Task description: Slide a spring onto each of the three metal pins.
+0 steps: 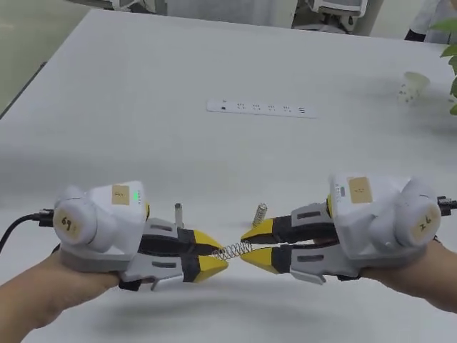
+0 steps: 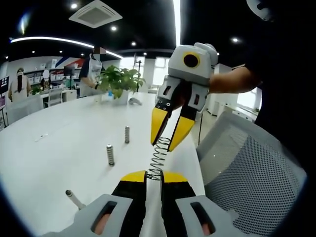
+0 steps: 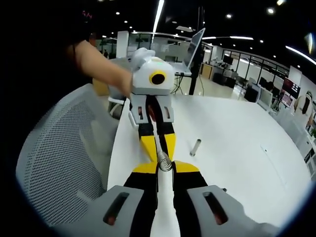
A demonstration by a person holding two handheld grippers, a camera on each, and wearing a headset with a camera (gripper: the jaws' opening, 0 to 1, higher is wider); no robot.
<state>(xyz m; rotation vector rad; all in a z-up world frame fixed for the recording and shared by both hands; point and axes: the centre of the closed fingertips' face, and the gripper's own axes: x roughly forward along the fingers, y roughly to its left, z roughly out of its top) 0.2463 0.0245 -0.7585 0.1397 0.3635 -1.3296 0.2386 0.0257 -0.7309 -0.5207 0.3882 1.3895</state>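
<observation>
While the white, yellow-tipped left claw [image 1: 223, 255] pinches one end of the thin silver wire spring [image 1: 234, 250], the matching right claw [image 1: 243, 248] pinches the other end over the white table [image 1: 214, 157]. From that spring, a bare grey metal pin [image 1: 178, 213] stands at eleven o'clock and a pin wearing a spring [image 1: 260, 212] at one o'clock.

2 grippers [image 1: 223, 255] [image 1: 243, 247], 3 springs [image 2: 158, 157], 3 metal pins [image 2: 74, 199], 1 pwr strip [image 1: 260, 108], 1 white cup [image 1: 413, 86], 1 plant [image 2: 118, 79]
</observation>
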